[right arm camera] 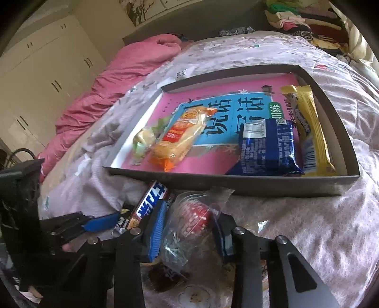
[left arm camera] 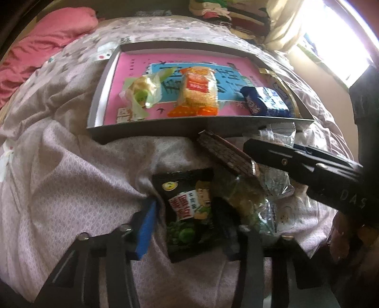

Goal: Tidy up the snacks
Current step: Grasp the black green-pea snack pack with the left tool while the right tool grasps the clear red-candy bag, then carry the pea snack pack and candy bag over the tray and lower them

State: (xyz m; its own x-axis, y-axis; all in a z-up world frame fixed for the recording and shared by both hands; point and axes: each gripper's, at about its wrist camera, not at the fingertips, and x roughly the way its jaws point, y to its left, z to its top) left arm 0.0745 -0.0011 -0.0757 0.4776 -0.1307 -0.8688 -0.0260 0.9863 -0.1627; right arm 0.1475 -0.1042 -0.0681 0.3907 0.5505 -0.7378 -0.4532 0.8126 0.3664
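Observation:
A black bag of green peas (left arm camera: 187, 208) lies on the bed cover, and my left gripper (left arm camera: 184, 227) is shut on it, a blue pad on its left edge. My right gripper (right arm camera: 189, 232) is shut on a clear-wrapped snack with a red filling (right arm camera: 193, 218). A brown chocolate bar with blue lettering (right arm camera: 149, 201) lies between the two grippers, beside a crumpled clear wrapper (left arm camera: 251, 196). Just beyond sits a grey tray (right arm camera: 260, 187) with a pink liner. It holds a green-wrapped pastry (left arm camera: 142, 92), an orange packet (left arm camera: 196, 92), a blue packet (right arm camera: 267, 147) and a yellow bar (right arm camera: 308, 128).
Everything rests on a rumpled pale pink bed cover (left arm camera: 71, 165). A pink quilt (right arm camera: 106, 90) is bunched at the far left, folded clothes (left arm camera: 236, 16) are piled behind the tray, and white wardrobes (right arm camera: 47, 71) stand beyond. A bright window (left arm camera: 331, 35) is at the right.

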